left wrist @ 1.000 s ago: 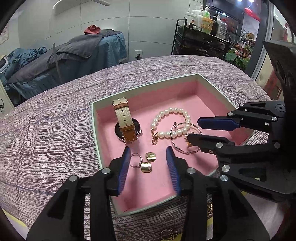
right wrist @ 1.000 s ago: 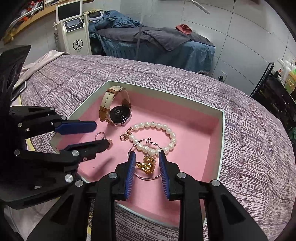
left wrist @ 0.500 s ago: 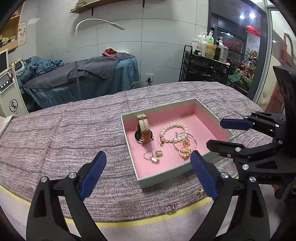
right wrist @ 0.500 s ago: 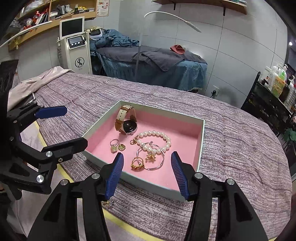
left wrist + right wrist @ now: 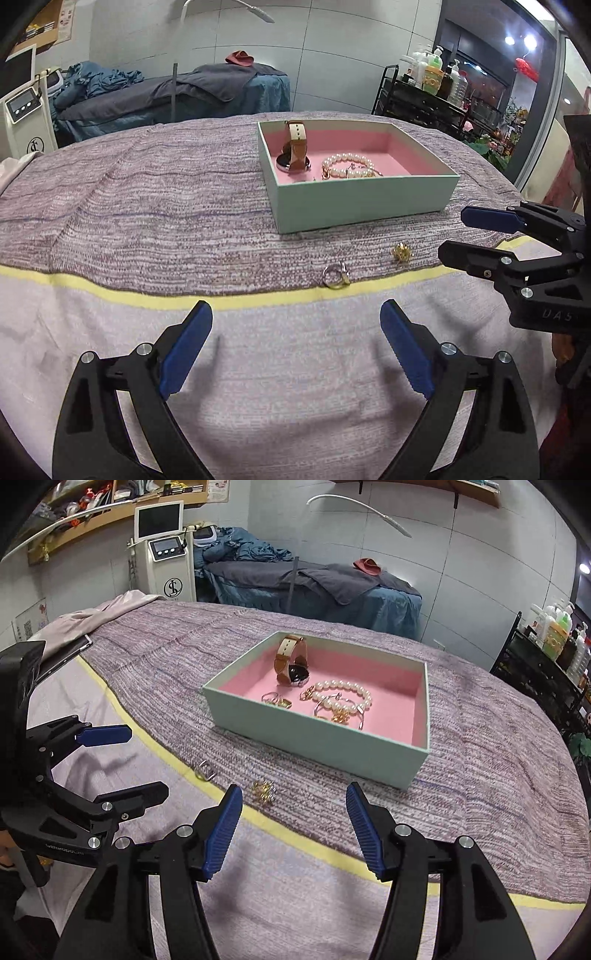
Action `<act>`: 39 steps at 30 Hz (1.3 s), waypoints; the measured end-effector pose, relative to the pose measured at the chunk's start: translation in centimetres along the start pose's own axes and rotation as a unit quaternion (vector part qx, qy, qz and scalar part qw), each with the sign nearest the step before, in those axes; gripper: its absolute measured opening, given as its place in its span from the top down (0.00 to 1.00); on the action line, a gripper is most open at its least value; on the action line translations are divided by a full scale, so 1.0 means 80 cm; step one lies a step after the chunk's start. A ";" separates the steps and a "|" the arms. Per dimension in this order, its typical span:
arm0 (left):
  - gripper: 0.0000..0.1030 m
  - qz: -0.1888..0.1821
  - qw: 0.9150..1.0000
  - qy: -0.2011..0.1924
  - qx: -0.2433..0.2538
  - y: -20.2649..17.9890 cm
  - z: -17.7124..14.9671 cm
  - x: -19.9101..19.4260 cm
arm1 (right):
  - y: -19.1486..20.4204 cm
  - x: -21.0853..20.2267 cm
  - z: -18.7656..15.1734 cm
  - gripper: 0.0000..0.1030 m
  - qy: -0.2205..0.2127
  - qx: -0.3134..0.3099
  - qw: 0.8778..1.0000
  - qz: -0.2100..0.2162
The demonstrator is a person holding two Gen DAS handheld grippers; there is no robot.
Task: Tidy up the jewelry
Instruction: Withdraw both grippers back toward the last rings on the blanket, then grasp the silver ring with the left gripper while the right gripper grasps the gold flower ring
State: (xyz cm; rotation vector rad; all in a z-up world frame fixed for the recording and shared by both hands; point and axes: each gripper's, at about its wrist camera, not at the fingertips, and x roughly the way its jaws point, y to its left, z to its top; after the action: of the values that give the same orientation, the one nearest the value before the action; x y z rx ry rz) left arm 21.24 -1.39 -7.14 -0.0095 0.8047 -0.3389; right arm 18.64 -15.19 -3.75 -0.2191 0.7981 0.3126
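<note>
A mint box [image 5: 362, 201] with pink lining sits on the purple cloth. It holds a tan-strap watch [image 5: 293, 151], a pearl bracelet [image 5: 343, 688], small rings [image 5: 277, 699] and a wire bangle with a gold charm [image 5: 340, 712]. On the cloth in front of the box lie a ring pair [image 5: 335, 275] and a gold trinket [image 5: 402, 253]. My left gripper [image 5: 295, 310] hangs wide open and empty, just short of the ring pair. My right gripper [image 5: 294, 789] is open and empty, with the trinket [image 5: 264, 790] just left of its left finger.
A yellow stripe [image 5: 110, 295] crosses the cloth near the front edge. A treatment bed [image 5: 314, 583], a white machine [image 5: 166, 561] and a cart of bottles [image 5: 432, 88] stand behind the table. A tablet [image 5: 62, 657] lies at the far left.
Both grippers have drawn back from inside the box to the near side of the cloth. Their jaws have spread, the left very wide. The gold charm stays in the box.
</note>
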 end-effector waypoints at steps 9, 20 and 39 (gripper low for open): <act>0.14 0.001 1.000 0.006 0.009 -0.004 -0.008 0.002 | 0.021 0.029 -0.006 0.50 0.040 -0.016 0.999 0.014; 0.43 -0.019 0.999 0.034 0.034 -0.021 0.012 0.031 | 0.013 0.058 0.003 0.85 0.062 0.018 0.997 0.031; 0.80 -0.031 0.998 0.041 0.040 -0.035 0.034 0.052 | -0.001 0.043 -0.006 0.85 0.050 0.042 0.997 0.036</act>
State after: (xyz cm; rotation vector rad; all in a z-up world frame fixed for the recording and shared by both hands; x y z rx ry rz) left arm 25.04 -5.59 -7.83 0.0550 0.8730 -0.4331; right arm 20.58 -14.79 -6.57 -0.1283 0.9179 0.3383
